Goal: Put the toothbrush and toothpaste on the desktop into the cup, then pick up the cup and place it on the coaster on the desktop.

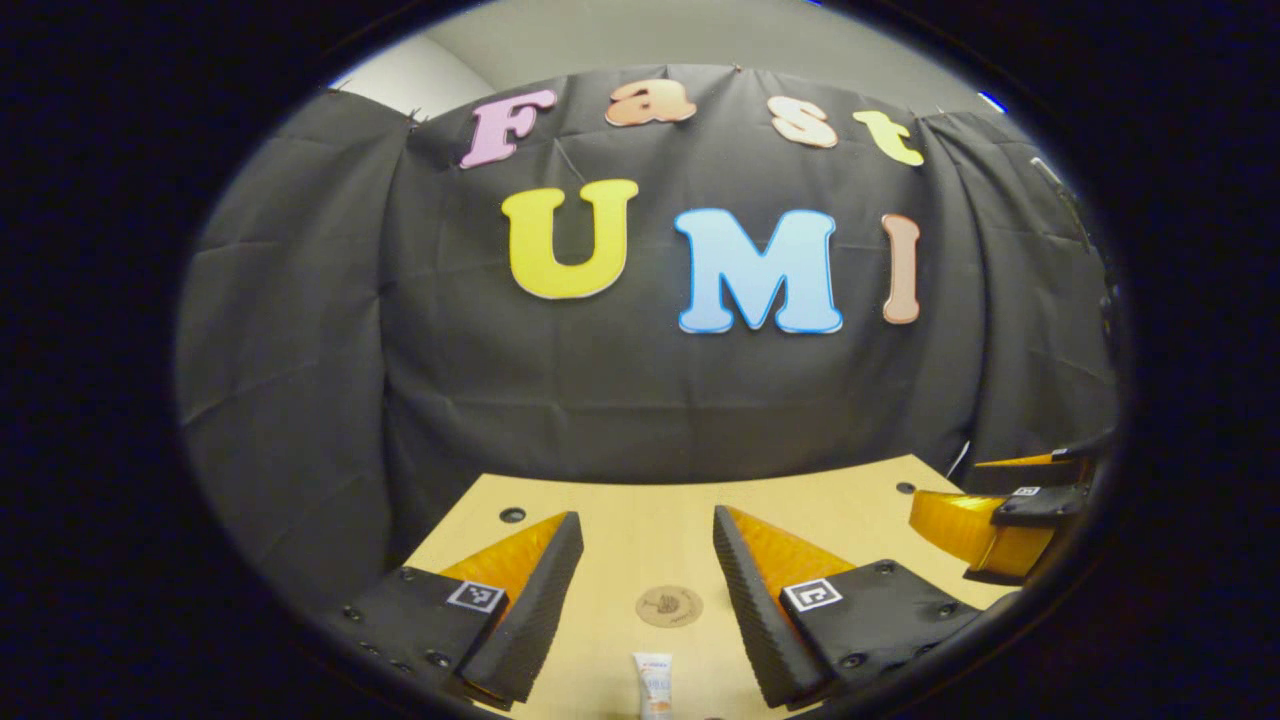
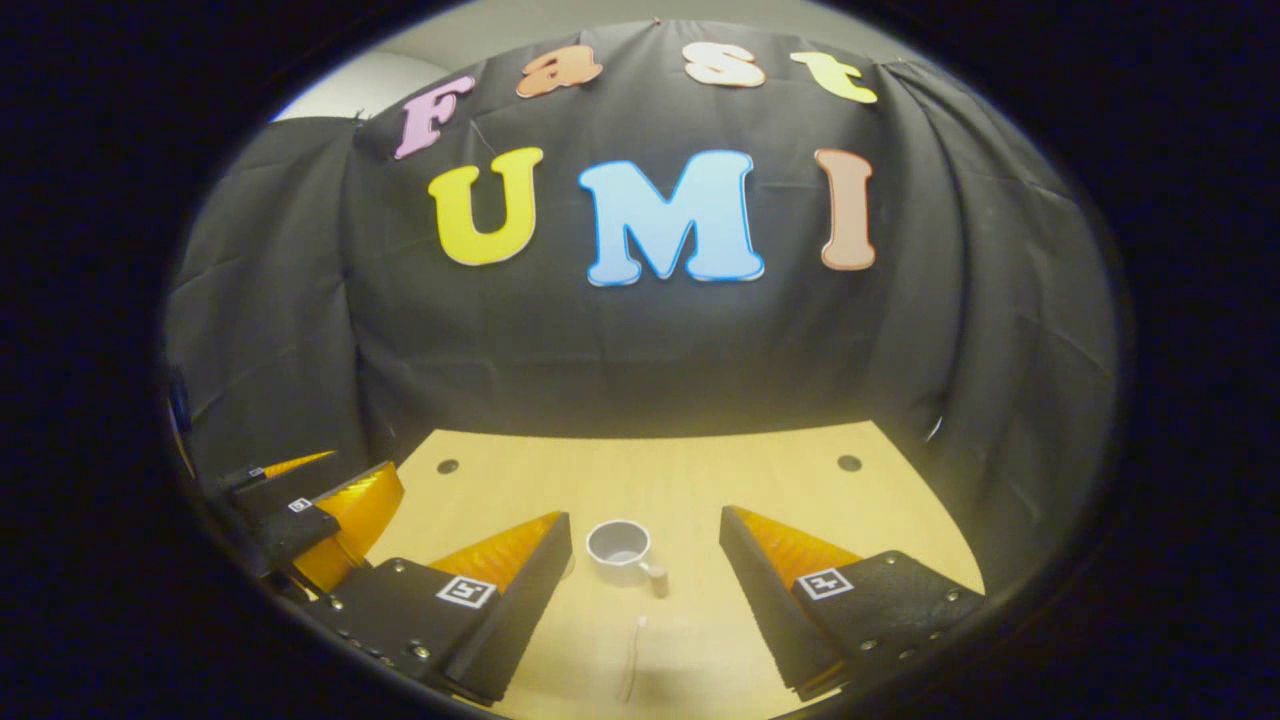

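**Left gripper held open above the desktop**

The left gripper is seen with its fingers spread wide over the pale wooden desktop. A round brown coaster lies between them; a small white toothpaste tube lies at 6 o'clock. The right gripper is seen at 3 o'clock.

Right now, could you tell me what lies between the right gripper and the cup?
In the right gripper view, the toothbrush lies on the desktop between the open right gripper and the cup.

Bare desktop surrounds the cup; approach unobstructed.
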The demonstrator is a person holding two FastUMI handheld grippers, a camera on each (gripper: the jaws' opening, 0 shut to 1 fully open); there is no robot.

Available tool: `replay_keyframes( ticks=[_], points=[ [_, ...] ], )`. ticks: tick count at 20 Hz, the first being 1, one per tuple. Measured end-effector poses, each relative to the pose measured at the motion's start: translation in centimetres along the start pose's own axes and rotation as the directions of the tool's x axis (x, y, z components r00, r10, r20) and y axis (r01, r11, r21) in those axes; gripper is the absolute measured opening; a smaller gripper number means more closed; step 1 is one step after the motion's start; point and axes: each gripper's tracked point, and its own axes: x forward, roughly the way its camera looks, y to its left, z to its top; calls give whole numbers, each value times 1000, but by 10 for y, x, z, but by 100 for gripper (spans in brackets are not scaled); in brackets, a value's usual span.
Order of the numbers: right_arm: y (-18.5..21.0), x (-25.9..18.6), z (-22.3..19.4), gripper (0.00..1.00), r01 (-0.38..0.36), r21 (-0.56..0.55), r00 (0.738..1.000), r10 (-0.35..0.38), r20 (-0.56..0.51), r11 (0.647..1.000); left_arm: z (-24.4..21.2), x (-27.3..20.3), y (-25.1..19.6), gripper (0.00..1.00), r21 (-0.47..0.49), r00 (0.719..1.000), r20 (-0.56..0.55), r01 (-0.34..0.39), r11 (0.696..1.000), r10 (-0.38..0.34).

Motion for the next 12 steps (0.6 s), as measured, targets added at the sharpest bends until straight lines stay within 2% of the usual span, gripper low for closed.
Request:
replay_keyframes(
  ticks=[6,7,12],
  points=[
    [4,18,-51,93,-21,4,991,21,-134,1000,-80,16,17,86,2,984,-179,-12,1000,12],
    [4,22,-61,94,-22,0,987,22,-157,1000,-95,19,18,83,2,977,-211,-8,1000,8],
    [7,42,-114,94,-30,13,952,32,-304,999,-162,26,12,86,-40,932,-362,20,999,-33]
  ],
)
